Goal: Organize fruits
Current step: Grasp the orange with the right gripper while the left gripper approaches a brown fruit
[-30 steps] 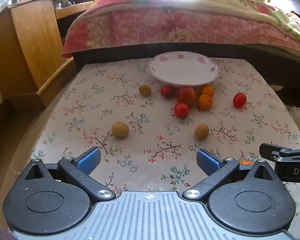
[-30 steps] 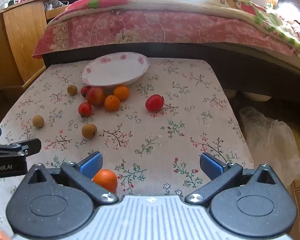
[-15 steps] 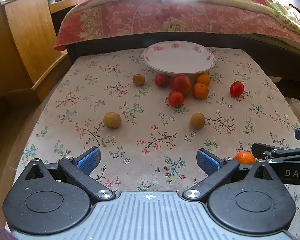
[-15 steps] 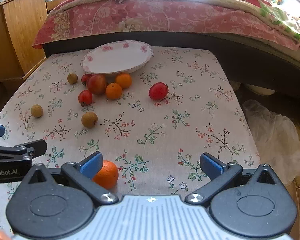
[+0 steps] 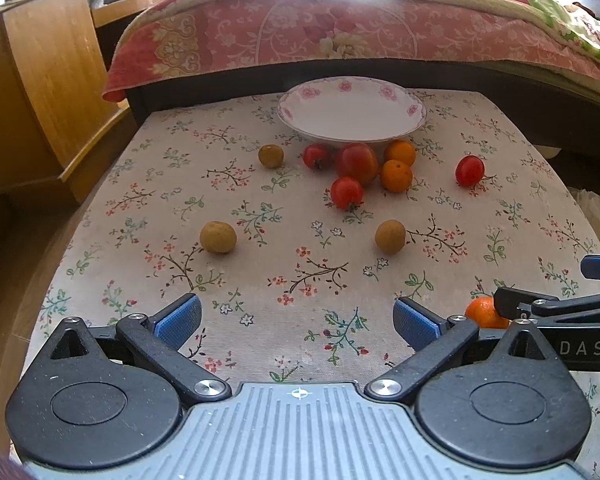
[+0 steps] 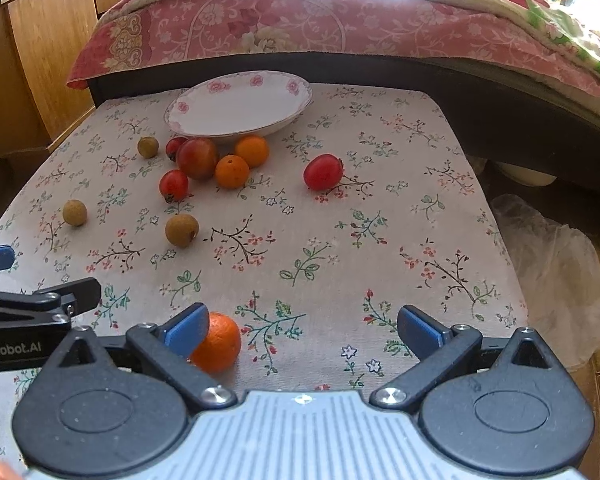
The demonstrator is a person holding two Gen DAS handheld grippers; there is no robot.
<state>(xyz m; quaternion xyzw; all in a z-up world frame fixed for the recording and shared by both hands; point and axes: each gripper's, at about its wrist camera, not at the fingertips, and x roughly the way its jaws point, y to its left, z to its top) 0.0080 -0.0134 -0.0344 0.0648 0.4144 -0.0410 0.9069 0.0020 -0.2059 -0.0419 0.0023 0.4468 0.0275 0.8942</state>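
Note:
An empty white plate (image 5: 352, 114) (image 6: 240, 106) with pink flowers stands at the table's far side. Just in front of it lie several red tomatoes (image 5: 356, 162) (image 6: 198, 158), two oranges (image 5: 397, 176) (image 6: 232, 171) and brown longans (image 5: 218, 237) (image 6: 182, 230). One red tomato (image 5: 469, 171) (image 6: 323, 172) sits apart to the right. A lone orange (image 6: 216, 342) (image 5: 486, 312) rests near the front edge, touching the inside of my right gripper's left finger. My left gripper (image 5: 298, 318) and right gripper (image 6: 302, 330) both hover open over the cloth, holding nothing.
The table wears a floral cloth (image 5: 300, 280). A bed with a pink quilt (image 5: 340, 32) runs behind it, and a wooden cabinet (image 5: 48, 72) stands at the left. White plastic bags (image 6: 556, 264) lie on the floor to the right.
Both grippers have drawn back and risen a little, so the fruit and plate sit farther off in view. Neither gripper's opening has changed and no fruit moved.

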